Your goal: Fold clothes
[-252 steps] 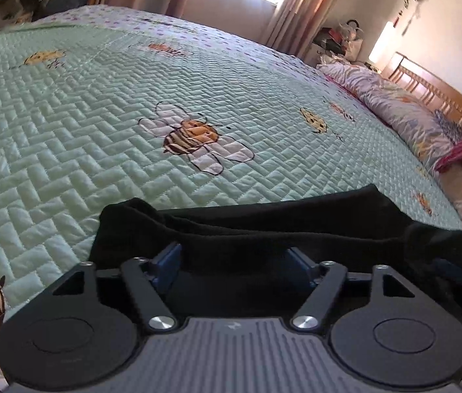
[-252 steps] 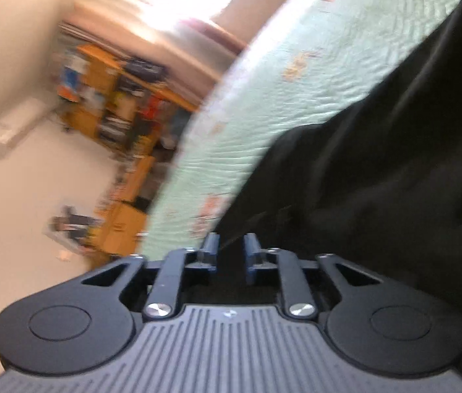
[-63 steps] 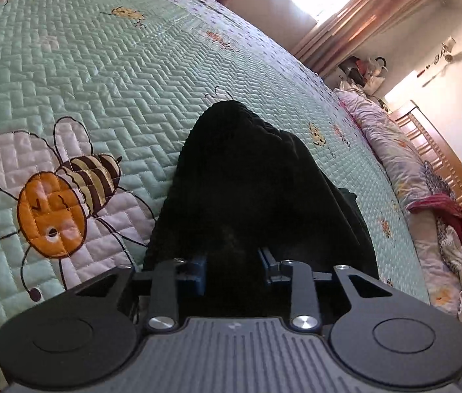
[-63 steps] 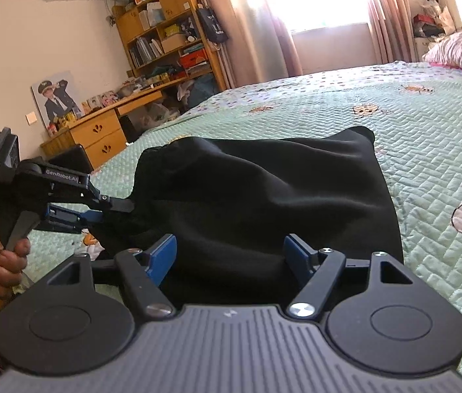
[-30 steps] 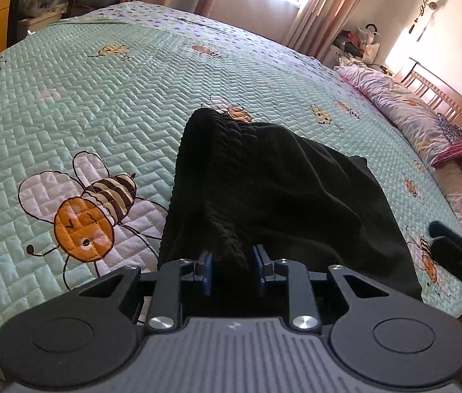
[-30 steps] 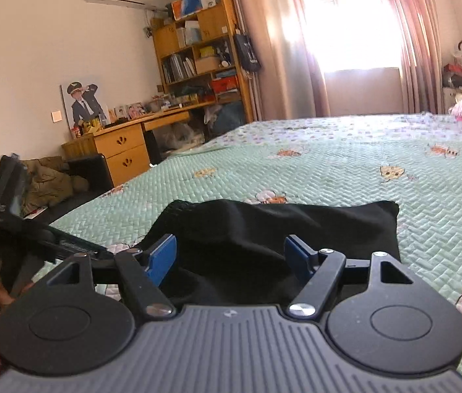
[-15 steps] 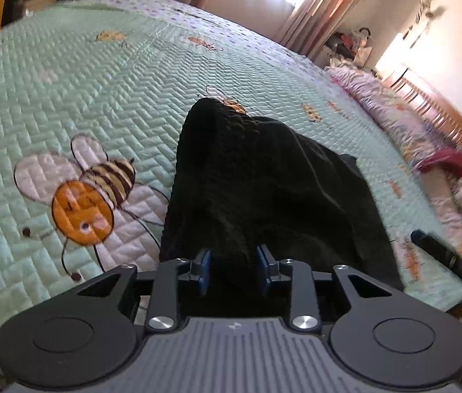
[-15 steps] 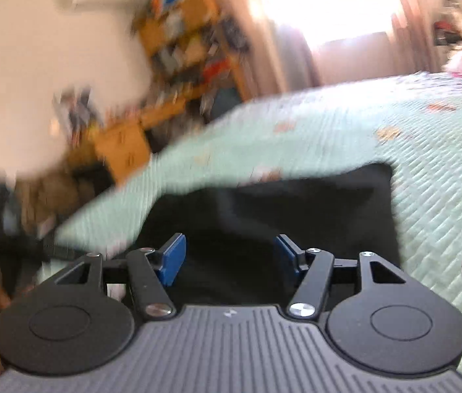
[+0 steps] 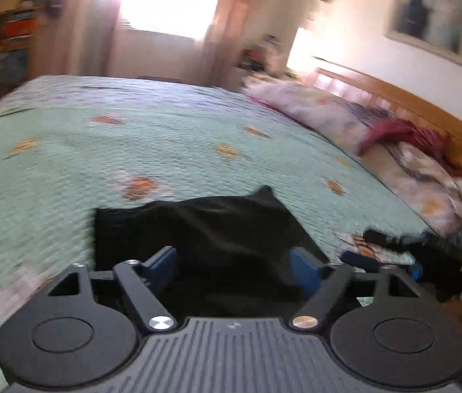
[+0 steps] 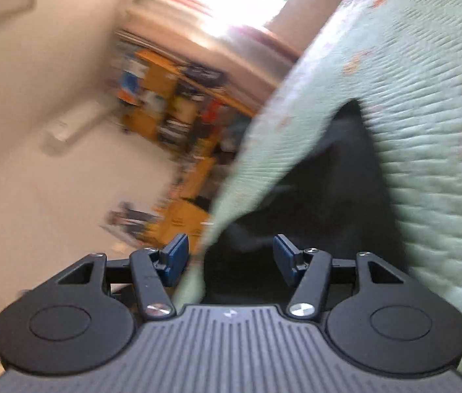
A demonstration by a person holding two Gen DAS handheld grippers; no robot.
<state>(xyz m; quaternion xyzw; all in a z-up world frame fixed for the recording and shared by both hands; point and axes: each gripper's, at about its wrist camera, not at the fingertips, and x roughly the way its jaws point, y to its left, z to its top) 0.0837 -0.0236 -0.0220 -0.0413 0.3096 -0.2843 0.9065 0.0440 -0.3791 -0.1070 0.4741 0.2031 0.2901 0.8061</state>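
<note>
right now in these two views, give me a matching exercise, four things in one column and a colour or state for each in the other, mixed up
Things
1. black garment
2. quilt
3. left gripper
4. headboard

States or colours
a. pale green, with small orange motifs
b. orange-brown wood, at the far side of the bed
c. jaws wide apart, pads not pressing on cloth
d. lying dark and folded on the bed, near its edge

Pairs: 1-d, 2-a, 3-c, 4-b
</note>
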